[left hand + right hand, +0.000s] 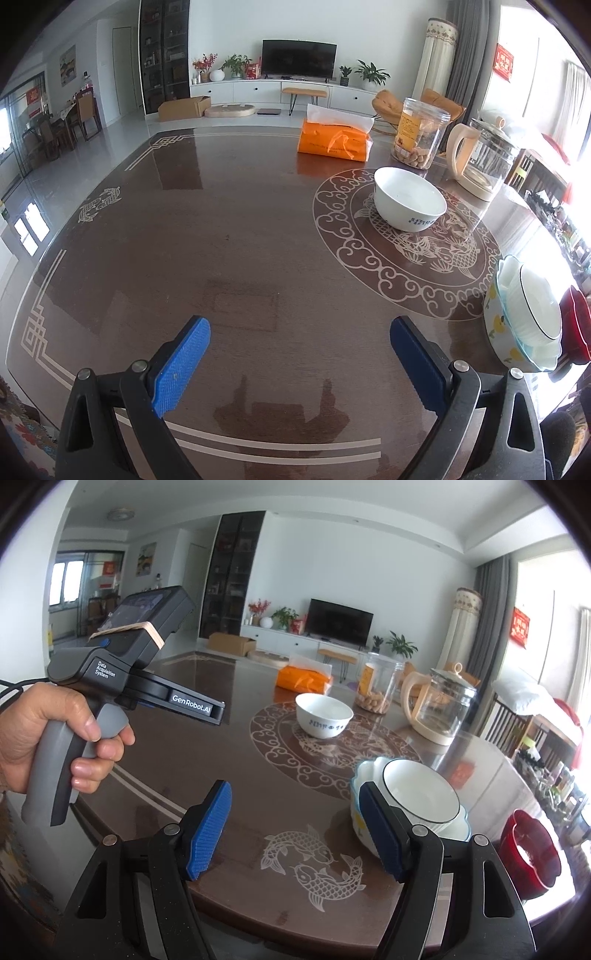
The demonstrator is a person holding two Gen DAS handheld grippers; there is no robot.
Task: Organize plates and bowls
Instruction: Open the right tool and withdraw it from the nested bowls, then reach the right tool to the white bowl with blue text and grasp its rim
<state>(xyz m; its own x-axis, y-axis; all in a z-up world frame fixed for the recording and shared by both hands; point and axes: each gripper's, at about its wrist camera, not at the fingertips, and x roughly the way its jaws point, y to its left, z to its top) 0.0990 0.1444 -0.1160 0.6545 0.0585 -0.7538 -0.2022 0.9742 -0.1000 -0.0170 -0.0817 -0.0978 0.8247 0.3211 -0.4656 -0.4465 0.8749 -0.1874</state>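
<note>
So nothing is being held at the moment. The left gripper is spread wide over bare tabletop, and the right gripper is spread just as wide, also empty.

Judging from the layout, the step in hand looks like collecting the lone white bowl, which is parked on the round medallion of the table, toward 1 o'clock in the left wrist view. It would probably be done best by pinching one rim wall between the pads, one finger inside and one outside, since glazed porcelain can slip and tilt if it's nipped too shallow. Lowering it level onto the stack should avoid chipping.

The stack is seen at 3 o'clock from the right gripper, just beside its right finger: three nested pieces can be counted, a fruit-patterned bowl at the bottom, a pale blue scalloped dish in it, and a black-rimmed white bowl on top. One red bowl is sat near the table edge further toward 4 o'clock.

Clutter at 12 o'clock: one tissue pack, one snack jar, one glass kettle.
</note>
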